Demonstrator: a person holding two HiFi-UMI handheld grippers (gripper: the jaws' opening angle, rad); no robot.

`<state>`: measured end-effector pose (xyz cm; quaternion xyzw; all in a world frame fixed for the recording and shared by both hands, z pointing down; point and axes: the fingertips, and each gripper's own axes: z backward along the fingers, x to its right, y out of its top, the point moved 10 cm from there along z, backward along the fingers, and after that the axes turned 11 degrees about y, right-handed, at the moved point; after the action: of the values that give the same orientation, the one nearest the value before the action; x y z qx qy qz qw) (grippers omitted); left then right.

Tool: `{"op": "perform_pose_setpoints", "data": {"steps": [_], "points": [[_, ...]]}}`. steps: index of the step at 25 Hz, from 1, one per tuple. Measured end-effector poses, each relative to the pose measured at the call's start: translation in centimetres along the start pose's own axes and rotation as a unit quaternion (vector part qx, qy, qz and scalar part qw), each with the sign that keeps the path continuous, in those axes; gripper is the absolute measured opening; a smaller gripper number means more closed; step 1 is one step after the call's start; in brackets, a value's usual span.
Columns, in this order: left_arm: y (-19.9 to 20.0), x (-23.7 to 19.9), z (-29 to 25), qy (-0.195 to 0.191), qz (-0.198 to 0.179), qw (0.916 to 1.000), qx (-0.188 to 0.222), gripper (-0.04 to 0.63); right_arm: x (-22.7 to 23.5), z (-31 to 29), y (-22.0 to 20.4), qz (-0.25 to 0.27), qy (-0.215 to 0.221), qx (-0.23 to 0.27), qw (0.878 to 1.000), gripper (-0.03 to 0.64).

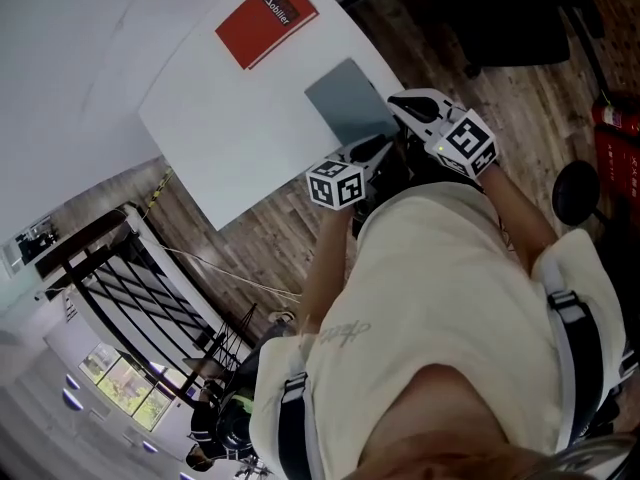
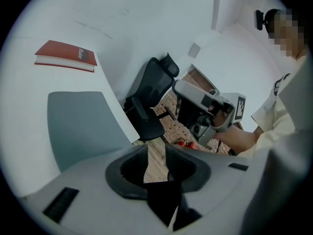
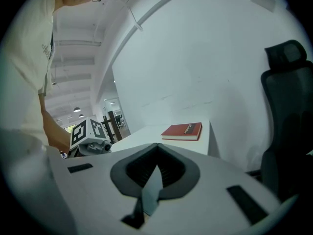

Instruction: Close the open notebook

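Observation:
The notebook (image 1: 348, 98) lies flat on the white table (image 1: 230, 138) near its front edge, grey cover up; it also shows in the left gripper view (image 2: 80, 124). My left gripper (image 2: 156, 163) hovers just right of it, off the table's edge, jaws open with only floor showing between them. In the head view its marker cube (image 1: 335, 184) sits below the notebook. My right gripper (image 1: 402, 103) is at the notebook's right corner. In its own view the right gripper (image 3: 152, 173) has its tips together, and a thin grey sliver shows behind them.
A red book (image 1: 266, 20) lies at the far end of the table, also seen in the gripper views (image 2: 66, 56) (image 3: 182, 130). A black office chair (image 2: 149, 104) stands on the wooden floor to the right of the table. A white wall runs behind.

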<state>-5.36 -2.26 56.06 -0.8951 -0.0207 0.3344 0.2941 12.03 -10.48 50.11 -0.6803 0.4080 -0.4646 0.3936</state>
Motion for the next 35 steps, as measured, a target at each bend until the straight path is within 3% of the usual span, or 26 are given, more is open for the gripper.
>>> {"op": "perform_pose_setpoints", "data": {"steps": [5,11,15,20,26,30,35], "points": [[0.1,-1.2,1.8,0.053,0.013,0.9978,0.039,0.106,-0.8,-0.1,-0.1,-0.004,0.002,-0.004,1.000,0.008],[0.9,-1.6,4.0,0.102,-0.025,0.9904,0.090,0.104,-1.7,-1.0,-0.9,-0.010,0.020,-0.022,1.000,0.008],[1.1,-1.6,6.2,0.125,-0.041,0.9840,0.121,0.052,-3.2,-2.1,0.1,0.006,0.028,-0.023,0.999,0.008],[1.9,-2.0,10.8,0.230,-0.054,0.9544,0.183,0.025,-5.0,-2.6,3.5,0.059,0.021,-0.010,0.998,0.008],[3.8,-1.5,15.2,0.255,-0.035,0.9349,0.245,0.021,-6.5,-3.5,7.0,0.089,0.034,0.001,0.995,0.008],[6.6,0.2,18.4,0.280,-0.057,0.9163,0.281,0.023,-7.7,-4.1,9.1,0.104,0.033,0.010,0.994,0.008],[9.0,1.5,22.8,0.312,-0.086,0.8921,0.315,0.023,-9.3,-4.0,13.5,0.170,0.018,0.051,0.984,0.006]]}}
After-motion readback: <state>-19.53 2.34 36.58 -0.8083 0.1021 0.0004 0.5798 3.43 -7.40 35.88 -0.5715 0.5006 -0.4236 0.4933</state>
